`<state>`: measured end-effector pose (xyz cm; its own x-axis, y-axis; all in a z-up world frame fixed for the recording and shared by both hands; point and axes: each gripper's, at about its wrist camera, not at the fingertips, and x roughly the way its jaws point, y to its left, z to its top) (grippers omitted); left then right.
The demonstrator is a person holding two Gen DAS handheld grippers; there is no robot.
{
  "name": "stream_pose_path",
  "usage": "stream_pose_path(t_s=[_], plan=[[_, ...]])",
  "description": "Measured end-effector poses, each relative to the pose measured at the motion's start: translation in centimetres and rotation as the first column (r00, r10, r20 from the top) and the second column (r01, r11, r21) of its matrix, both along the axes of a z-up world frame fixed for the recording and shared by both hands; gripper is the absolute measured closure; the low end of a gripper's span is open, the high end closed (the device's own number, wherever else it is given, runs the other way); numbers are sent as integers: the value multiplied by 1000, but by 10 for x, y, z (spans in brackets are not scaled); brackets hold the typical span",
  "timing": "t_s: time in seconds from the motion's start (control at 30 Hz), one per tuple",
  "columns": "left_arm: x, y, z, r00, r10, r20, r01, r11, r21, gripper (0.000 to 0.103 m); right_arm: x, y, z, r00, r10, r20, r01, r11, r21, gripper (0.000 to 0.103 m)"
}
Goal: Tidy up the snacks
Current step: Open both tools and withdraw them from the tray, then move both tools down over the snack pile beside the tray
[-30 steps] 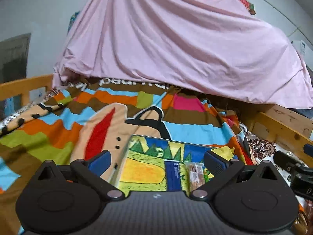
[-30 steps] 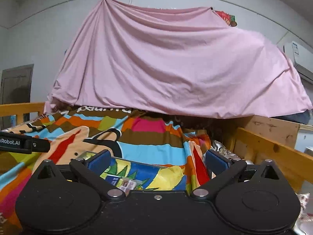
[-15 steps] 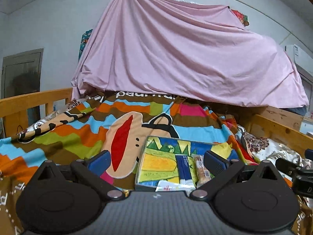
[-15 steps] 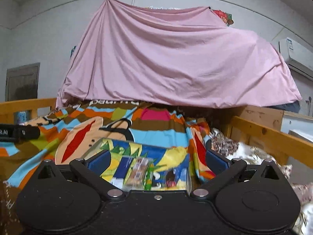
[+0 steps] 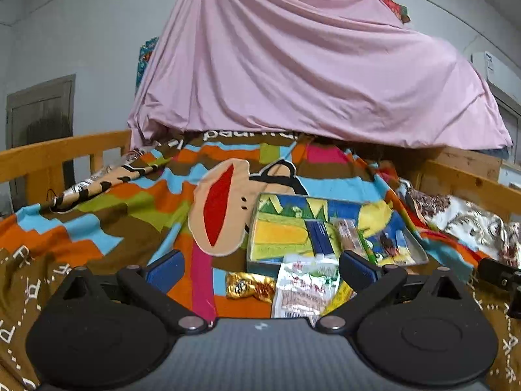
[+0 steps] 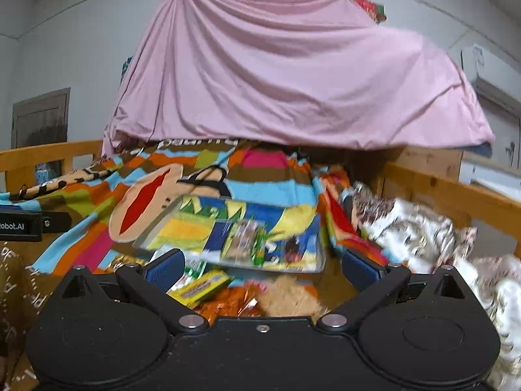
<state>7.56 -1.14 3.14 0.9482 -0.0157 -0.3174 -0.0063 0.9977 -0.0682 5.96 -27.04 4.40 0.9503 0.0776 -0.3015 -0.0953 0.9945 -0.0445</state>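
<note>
A colourful picture-printed tray (image 5: pixel 260 259) (image 6: pixel 153 238) lies on the striped blanket, holding a blue packet (image 5: pixel 318 235), a brown bar (image 5: pixel 347 236) and a green stick (image 6: pixel 259 247). In front of it lie loose snacks: a gold wrapper (image 5: pixel 249 286), a white-green packet (image 5: pixel 304 285), a yellow box (image 6: pixel 203 286), an orange wrapper (image 6: pixel 228 306) and a tan fuzzy item (image 6: pixel 288 296). My left gripper (image 5: pixel 260 265) hovers open over the gold and white packets. The right gripper (image 6: pixel 262 265) is open above the yellow box and orange wrapper. Neither holds anything.
The bed has wooden rails on the left (image 5: pixel 62 153) and right (image 6: pixel 456 195). A pink sheet (image 5: pixel 309 75) hangs over the far end. A crumpled floral cloth (image 6: pixel 423 228) lies to the right of the tray.
Both grippers have pulled back and tilted down, so the loose snacks in front of the tray have come into view. Both stay open.
</note>
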Motion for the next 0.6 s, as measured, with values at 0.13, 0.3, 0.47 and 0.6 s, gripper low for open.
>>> stream_pose_path(t_s=[0.13, 0.3, 0.47, 0.6], plan=[[0, -2, -8, 1000, 4, -21, -3, 999, 43, 0, 0, 5, -10, 999, -5, -44, 5, 1000, -3, 1], [4, -5, -17, 998, 7, -65, -3, 997, 76, 0, 3, 5, -16, 998, -19, -66, 19, 1000, 6, 1], [2, -4, -24, 997, -23, -75, 28, 997, 73, 0, 4, 5, -18, 997, -28, -75, 28, 1000, -1, 1], [1, 3, -27, 996, -52, -76, 53, 999, 12, 0, 6, 8, -20, 996, -16, -86, 15, 1000, -20, 1]])
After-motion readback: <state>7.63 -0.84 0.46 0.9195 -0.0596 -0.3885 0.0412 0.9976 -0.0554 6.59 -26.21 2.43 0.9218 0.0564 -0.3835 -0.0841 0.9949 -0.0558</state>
